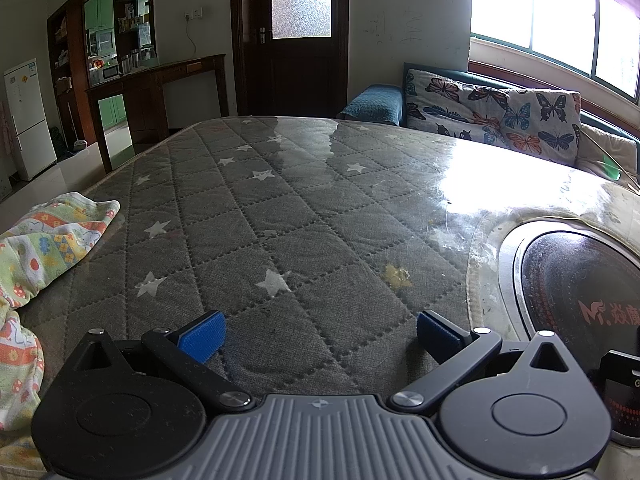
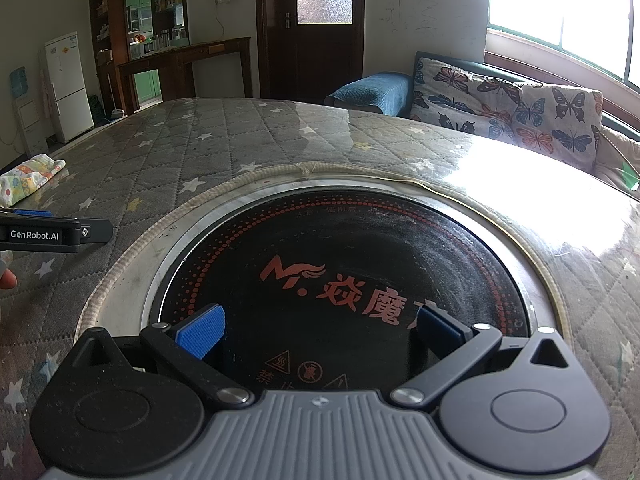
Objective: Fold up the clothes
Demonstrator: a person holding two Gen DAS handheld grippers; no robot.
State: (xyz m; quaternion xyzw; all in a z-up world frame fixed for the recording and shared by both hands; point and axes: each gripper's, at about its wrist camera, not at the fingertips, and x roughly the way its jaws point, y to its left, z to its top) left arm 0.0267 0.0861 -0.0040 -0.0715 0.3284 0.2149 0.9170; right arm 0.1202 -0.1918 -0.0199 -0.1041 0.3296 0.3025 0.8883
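Grey quilted tabletop (image 1: 304,216) under clear film, star-printed. Left claw (image 1: 318,336) spread wide, holding nothing, hovering low over bare quilting. Right claw (image 2: 320,334) likewise wide and unloaded, parked above the black inset cooker plate (image 2: 360,264). Patterned garment (image 1: 44,248) crumpled at the tabletop's left edge, well apart from both, untouched. Probably a pre-grasp stance; folding not yet begun, left claw nearer for first reach.

Black left gripper (image 1: 320,334), blue ribbed pads (image 1: 202,336); "GenRobot.AI" lettering

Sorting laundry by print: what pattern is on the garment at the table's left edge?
Pale green garment with cartoon animals, mushrooms and orange bands; left wrist view.
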